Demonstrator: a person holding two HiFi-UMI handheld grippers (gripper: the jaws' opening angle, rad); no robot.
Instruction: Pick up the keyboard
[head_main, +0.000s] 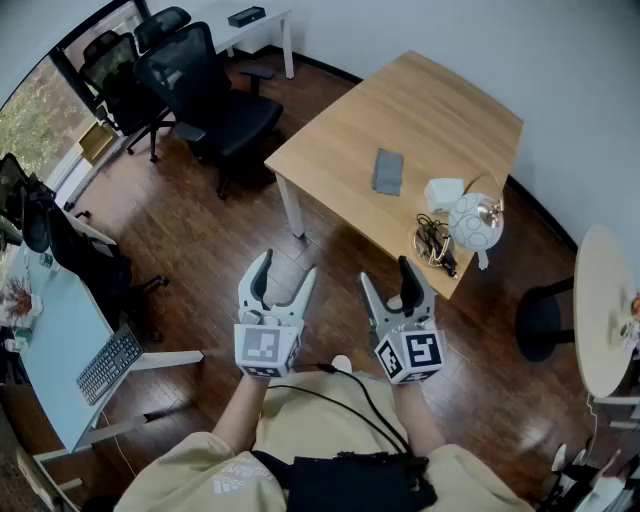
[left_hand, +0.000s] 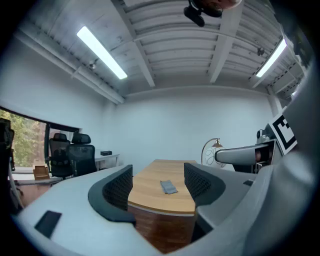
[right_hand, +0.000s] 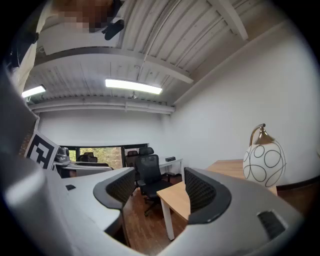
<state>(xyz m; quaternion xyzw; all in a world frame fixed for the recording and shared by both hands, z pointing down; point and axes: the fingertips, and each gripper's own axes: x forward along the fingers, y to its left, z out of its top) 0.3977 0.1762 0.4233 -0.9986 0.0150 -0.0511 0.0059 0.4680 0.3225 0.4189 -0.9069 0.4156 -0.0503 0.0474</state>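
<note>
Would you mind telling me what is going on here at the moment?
A person stands holding a gripper in each hand. The left gripper and right gripper are both open and empty, held out roughly toward the wooden table. The keyboard lies untouched on the desk off to the person's left, so the pick-up has not begun.

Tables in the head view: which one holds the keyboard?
The pale blue desk at the left edge; the keyboard lies along its near side. The wooden table has none.
</note>
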